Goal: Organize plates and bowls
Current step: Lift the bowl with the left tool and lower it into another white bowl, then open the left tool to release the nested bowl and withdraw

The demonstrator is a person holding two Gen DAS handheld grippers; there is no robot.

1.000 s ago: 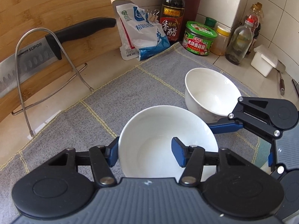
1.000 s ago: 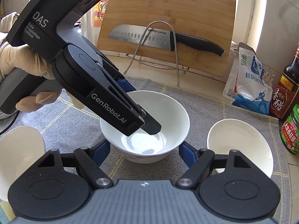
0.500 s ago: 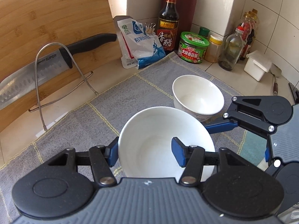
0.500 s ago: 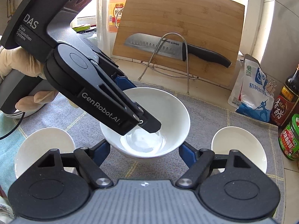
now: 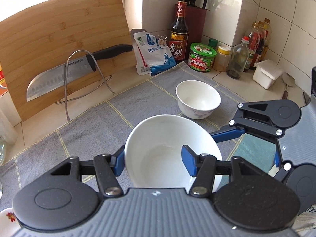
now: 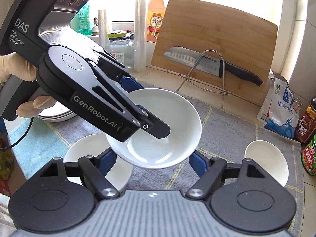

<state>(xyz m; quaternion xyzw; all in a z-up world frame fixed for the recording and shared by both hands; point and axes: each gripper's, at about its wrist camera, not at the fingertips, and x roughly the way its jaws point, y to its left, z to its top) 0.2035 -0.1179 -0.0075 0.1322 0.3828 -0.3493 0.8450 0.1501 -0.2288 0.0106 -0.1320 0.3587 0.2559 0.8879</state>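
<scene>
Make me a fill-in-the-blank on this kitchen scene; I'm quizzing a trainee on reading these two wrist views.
1. The left gripper pinches the wall of a white ____.
2. The knife rests on a wire stand against the bamboo ____.
3. The small bowl stands on the grey ____.
4. The right gripper has its fingers on ____ sides of the held bowl.

Missing words: bowl; cutting board; cloth; both
</scene>
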